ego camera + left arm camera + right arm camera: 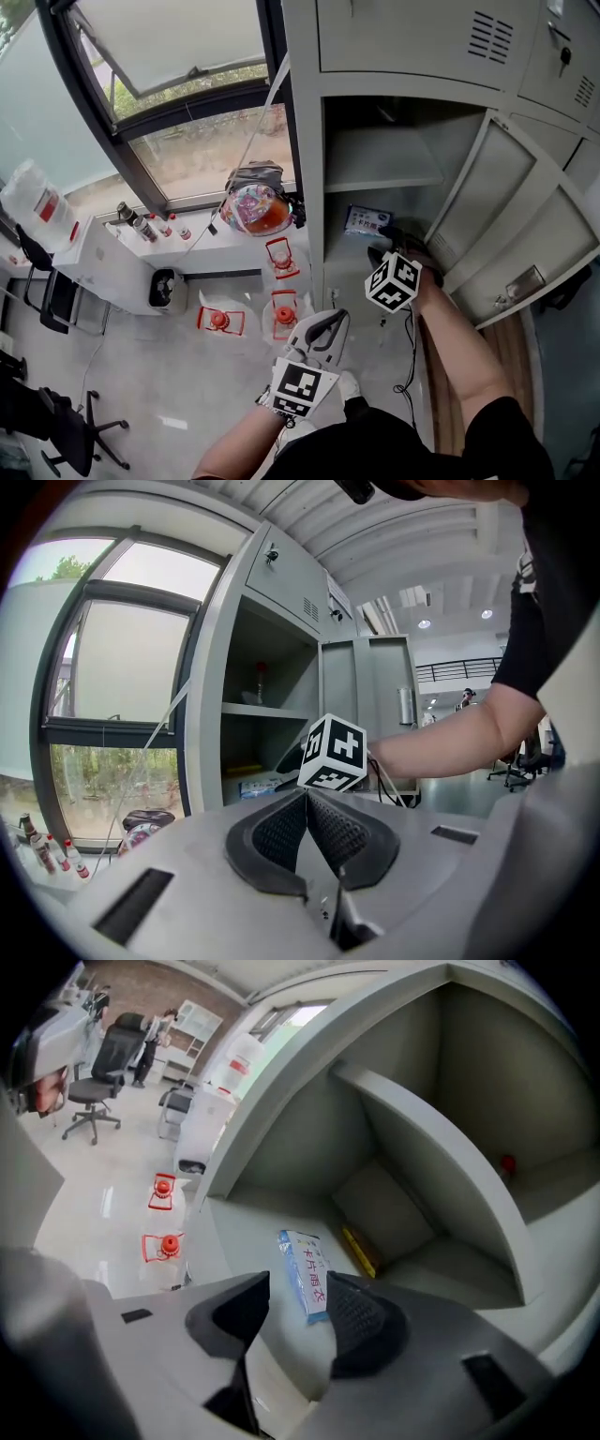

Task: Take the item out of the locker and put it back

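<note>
The grey locker (394, 94) stands open. A flat blue packet (367, 221) lies on its lower compartment floor. In the right gripper view the blue packet (307, 1273) lies just beyond my right gripper (298, 1290), whose jaws stand open and apart from it. From the head view, the right gripper (382, 247) reaches into the locker mouth, close to the packet. My left gripper (328, 323) hangs lower, in front of the locker and away from the packet. In its own view the left gripper (306, 797) has its pads together and holds nothing.
The locker door (511, 216) hangs open to the right. A yellow flat item (359, 1250) lies behind the packet, and a small red thing (507, 1163) sits on the shelf above. Red-capped jugs (284, 314) stand on the floor; a bag (255, 208) rests on the window ledge.
</note>
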